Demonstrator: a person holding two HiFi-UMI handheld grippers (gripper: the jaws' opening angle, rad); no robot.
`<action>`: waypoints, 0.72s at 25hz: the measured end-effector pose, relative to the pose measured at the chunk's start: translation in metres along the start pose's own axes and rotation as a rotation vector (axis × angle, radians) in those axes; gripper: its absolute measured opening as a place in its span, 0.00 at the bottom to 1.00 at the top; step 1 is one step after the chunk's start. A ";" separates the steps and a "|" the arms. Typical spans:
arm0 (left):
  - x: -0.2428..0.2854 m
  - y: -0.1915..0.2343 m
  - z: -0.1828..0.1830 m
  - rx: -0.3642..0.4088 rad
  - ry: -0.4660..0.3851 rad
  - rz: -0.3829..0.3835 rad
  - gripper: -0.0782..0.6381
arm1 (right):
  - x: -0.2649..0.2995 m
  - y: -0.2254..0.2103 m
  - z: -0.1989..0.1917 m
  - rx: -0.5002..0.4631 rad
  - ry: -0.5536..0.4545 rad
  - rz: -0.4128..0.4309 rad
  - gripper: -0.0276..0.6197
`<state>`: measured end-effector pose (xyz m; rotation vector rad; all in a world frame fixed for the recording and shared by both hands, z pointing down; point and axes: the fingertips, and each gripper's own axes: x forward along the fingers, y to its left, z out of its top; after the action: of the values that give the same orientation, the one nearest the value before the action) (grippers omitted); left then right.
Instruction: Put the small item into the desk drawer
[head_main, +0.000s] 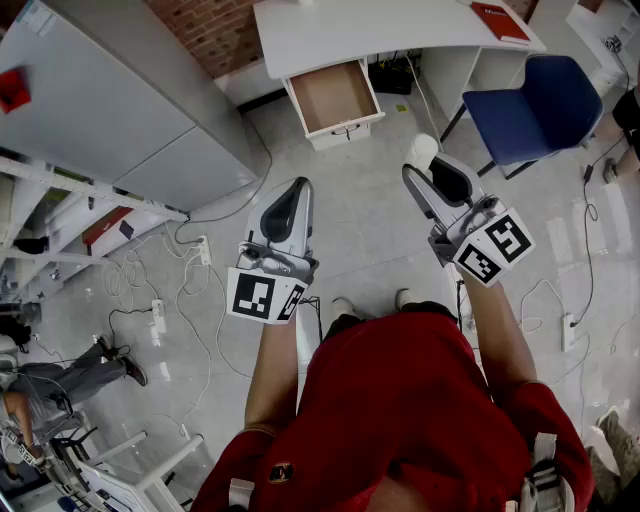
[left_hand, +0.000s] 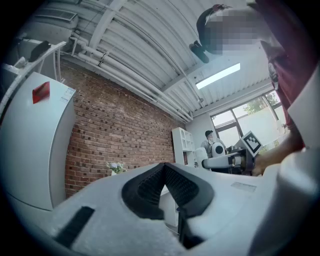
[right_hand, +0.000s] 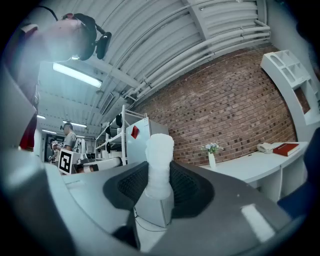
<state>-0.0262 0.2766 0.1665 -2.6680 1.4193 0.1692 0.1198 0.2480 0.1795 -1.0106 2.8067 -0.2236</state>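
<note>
- The white table ran along the top of the head view, its far side cut off by the frame's edge. A red book lay at its upper right.
- The blue chair stood at the upper right, beside the table.
- The drawer stood pulled out at top centre, its back hidden under the tabletop.
- The left gripper sat centre-left. In its own view the fingers were pressed together, pad on pad.
- The right gripper sat centre-right, well apart from the drawer, its fingers pinching the small item.
- The small item was white and roughly cylindrical.
  - Its long axis ran along the fingers, with the upper end poking past the tips toward the top of the frame.
  - Its lower end was hidden between the pads, and what it was could not be made out.
  - In the head view only its rounded tip showed.
</note>
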 end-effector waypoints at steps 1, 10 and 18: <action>-0.003 0.002 0.000 0.001 0.000 0.000 0.11 | 0.002 0.002 0.000 -0.001 0.001 -0.002 0.27; -0.035 0.035 0.003 -0.002 -0.018 0.013 0.11 | 0.028 0.032 -0.008 0.021 0.000 -0.010 0.27; -0.069 0.070 0.000 -0.009 -0.031 0.002 0.11 | 0.053 0.067 -0.025 0.009 0.025 -0.041 0.27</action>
<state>-0.1227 0.2948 0.1734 -2.6592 1.4156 0.2161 0.0336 0.2672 0.1862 -1.0708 2.8064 -0.2555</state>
